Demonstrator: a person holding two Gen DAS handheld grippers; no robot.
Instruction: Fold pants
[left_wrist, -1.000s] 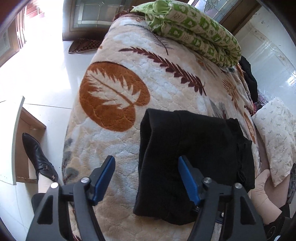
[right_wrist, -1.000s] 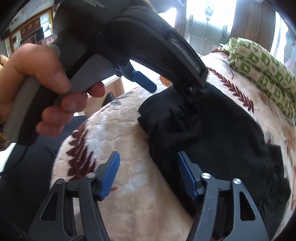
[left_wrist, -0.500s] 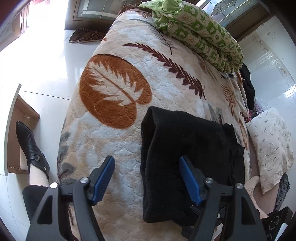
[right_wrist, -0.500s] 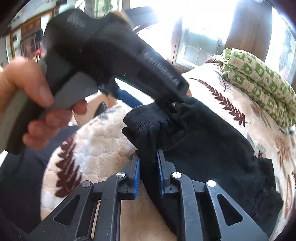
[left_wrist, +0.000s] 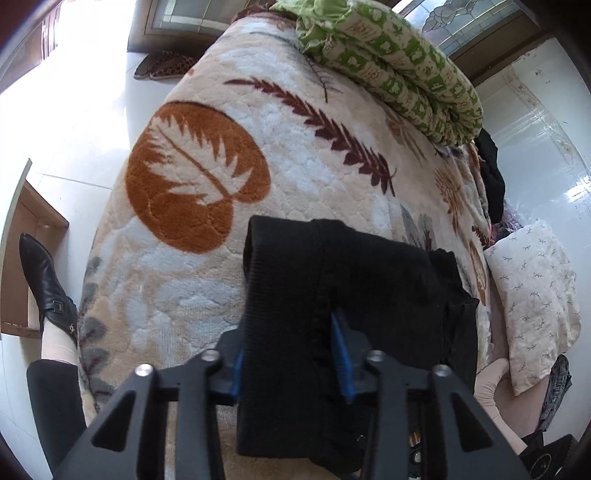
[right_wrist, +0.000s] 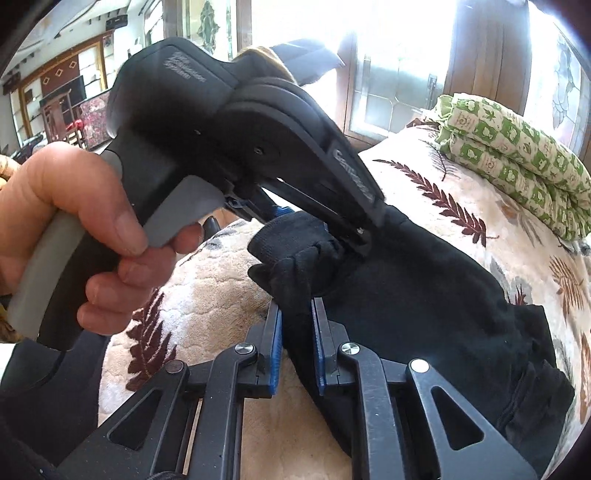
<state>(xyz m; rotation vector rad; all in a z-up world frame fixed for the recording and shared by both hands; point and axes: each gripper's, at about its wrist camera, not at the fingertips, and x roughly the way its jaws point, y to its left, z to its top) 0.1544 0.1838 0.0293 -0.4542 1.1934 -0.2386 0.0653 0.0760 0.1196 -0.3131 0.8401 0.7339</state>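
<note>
Plush cream blanket (left_wrist: 303, 155) with brown and maroon leaf prints covers the bed, which fills both wrist views; white tiled floor (left_wrist: 85, 122) lies to the left of the bed in the left wrist view. Black pants (left_wrist: 354, 280), already folded into a thick bundle, lie on the blanket directly ahead of both tools. Left tool (left_wrist: 291, 354): its jaws are closing, with the near, ribbed edge of the pants between the blue pads, which already bear on the cloth from both sides. Seen from the right wrist view, the left tool (right_wrist: 317, 229) reaches down from the upper left onto the bunched corner of the pants (right_wrist: 424, 306), and a hand (right_wrist: 74, 236) grips its grey trigger and handle. Right tool (right_wrist: 297, 343): its jaws stand close together, clamped on a gathered fold of the pants just below the spot where the left tool bites. Beyond the pants, at the far end of the bed, a folded green-and-white quilt (left_wrist: 391, 70) rests on the blanket. To the right of the left tool a white pillow (left_wrist: 535, 302) with small sprig prints lies at the bed's edge. To its left, beside the bed, a black boot (left_wrist: 46, 280) stands on the floor near a wooden board (left_wrist: 27, 221).
</note>
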